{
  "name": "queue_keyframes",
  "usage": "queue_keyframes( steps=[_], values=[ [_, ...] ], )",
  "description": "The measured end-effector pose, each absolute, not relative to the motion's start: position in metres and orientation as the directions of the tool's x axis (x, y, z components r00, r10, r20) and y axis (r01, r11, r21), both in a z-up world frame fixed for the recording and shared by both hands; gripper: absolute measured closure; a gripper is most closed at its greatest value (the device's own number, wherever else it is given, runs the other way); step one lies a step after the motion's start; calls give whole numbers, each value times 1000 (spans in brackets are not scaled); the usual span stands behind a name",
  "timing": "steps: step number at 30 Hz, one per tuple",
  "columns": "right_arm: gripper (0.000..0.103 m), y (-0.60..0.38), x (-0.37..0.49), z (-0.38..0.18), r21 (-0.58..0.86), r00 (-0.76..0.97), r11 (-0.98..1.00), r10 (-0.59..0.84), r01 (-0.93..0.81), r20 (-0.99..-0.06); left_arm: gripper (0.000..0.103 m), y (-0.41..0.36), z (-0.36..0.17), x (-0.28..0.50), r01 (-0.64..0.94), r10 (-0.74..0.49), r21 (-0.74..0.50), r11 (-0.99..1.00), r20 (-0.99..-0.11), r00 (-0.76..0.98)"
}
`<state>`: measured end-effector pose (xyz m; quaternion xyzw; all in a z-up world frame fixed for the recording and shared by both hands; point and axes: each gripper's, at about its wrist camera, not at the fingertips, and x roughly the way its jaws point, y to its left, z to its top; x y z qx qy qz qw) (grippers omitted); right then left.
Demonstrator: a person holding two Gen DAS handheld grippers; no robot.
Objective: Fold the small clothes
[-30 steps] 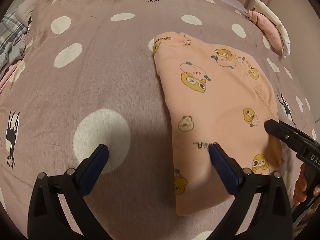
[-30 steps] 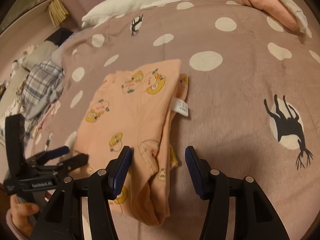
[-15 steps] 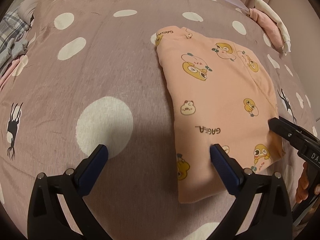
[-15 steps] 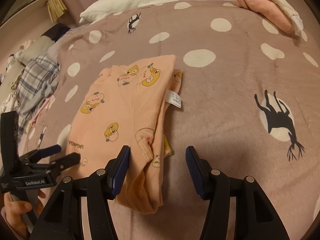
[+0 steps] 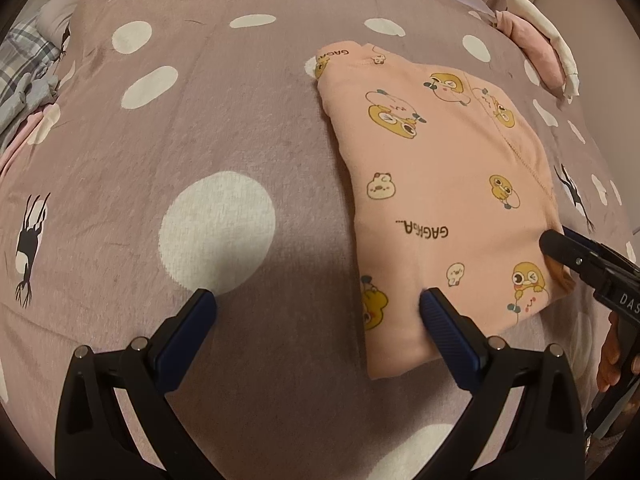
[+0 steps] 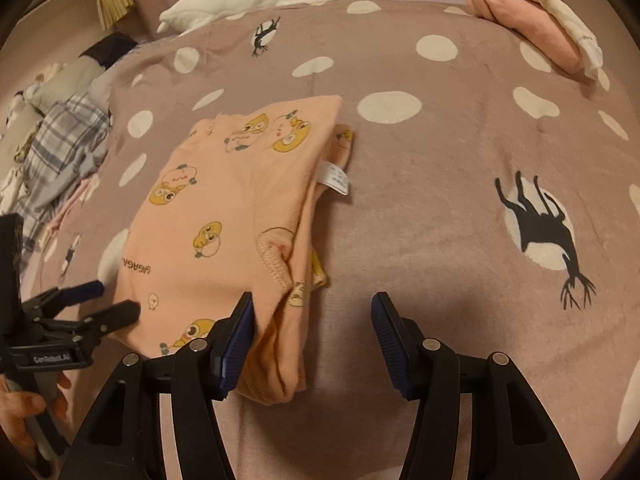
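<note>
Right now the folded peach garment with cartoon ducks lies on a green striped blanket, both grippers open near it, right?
Not quite: the blanket is mauve with white dots, as the right wrist view shows. The peach garment lies folded, left gripper and right gripper open.

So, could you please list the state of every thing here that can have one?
Peach garment: folded, lying flat on the bedspread.
Left gripper: open, holding nothing.
Right gripper: open, holding nothing.
Pink and white clothes: folded, stacked.
Plaid clothes: unfolded, heaped.
</note>
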<state>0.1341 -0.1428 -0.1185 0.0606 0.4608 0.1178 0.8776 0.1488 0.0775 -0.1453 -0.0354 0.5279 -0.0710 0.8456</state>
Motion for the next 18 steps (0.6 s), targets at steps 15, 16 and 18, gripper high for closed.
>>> queue_keyframes(
  steps=[15, 16, 18],
  values=[
    [46, -142, 109, -94, 224, 607, 962, 274, -158, -746, 1, 77, -126, 131, 25, -184, -193, 981, -875, 448],
    [46, -142, 105, -92, 226, 613, 961, 275, -158, -741, 1, 78, -124, 129, 21, -191, -203, 979, -872, 450],
    [46, -141, 100, -89, 234, 617, 958, 285, -165, -734, 1, 78, -118, 123, 11, -195, -214, 977, -866, 460]
  ],
)
